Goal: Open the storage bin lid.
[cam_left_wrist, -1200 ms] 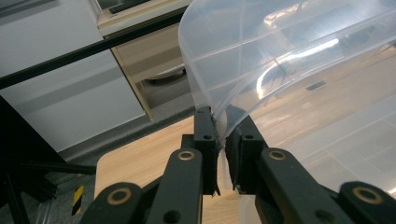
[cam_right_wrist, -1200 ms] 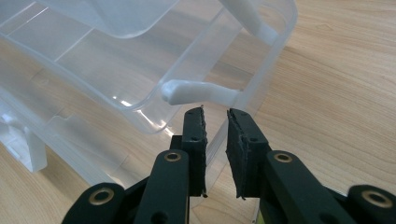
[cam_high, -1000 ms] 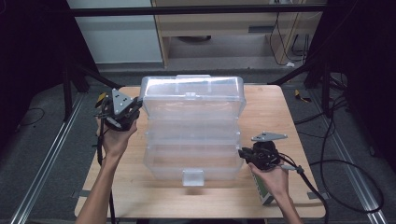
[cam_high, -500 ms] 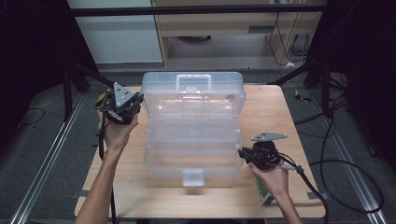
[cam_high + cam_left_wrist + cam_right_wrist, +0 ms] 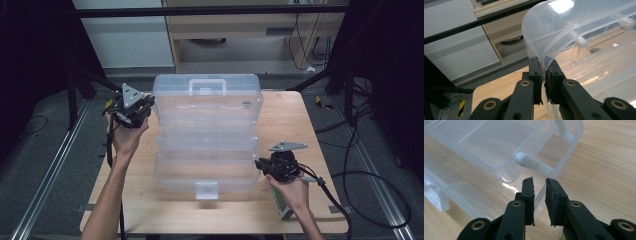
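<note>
A clear plastic tiered storage box (image 5: 207, 160) stands open on the wooden table (image 5: 285, 120), its trays stepped toward me. Its lid (image 5: 207, 100) with a carry handle (image 5: 207, 86) is raised at the far side. My left gripper (image 5: 147, 106) is shut on the lid's left edge; in the left gripper view the thin lid rim (image 5: 541, 53) runs between the closed jaws of the gripper (image 5: 542, 67). My right gripper (image 5: 260, 165) holds the box's near right wall, and the right gripper view shows its jaws (image 5: 539, 182) pinching the clear wall (image 5: 537, 195).
A small green-and-white carton (image 5: 281, 205) lies under the right hand near the table's front right. A white latch (image 5: 206, 190) hangs at the box's front. Black frame legs and cables (image 5: 360, 165) flank the table, and a cabinet (image 5: 240, 30) stands behind.
The left gripper has moved a little up and away with the lid, which has swung further back so that its handle now faces the camera. The right gripper has stayed in place.
</note>
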### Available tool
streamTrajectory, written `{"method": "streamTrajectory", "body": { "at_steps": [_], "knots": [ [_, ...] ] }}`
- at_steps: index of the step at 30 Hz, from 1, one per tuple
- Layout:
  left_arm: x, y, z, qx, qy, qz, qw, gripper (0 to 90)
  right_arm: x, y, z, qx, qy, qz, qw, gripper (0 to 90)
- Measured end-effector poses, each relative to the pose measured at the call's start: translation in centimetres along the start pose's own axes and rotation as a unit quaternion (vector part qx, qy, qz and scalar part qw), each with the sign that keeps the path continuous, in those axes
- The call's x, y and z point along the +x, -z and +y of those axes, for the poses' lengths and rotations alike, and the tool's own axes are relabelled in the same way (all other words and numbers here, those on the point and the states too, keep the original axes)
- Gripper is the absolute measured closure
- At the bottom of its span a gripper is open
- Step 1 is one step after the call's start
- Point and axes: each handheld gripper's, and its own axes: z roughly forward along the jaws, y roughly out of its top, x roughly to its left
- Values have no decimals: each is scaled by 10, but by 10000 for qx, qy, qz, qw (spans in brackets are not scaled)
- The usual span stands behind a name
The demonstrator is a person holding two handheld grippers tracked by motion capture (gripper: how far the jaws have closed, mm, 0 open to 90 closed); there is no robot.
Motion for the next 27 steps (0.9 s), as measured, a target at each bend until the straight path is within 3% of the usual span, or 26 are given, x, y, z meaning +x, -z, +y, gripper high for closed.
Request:
{"method": "streamTrajectory", "body": {
  "at_steps": [27],
  "knots": [
    [4,-14,7,34,110,-6,9999,841,0,0,0,-5,18,15,10000,771]
  ]
}}
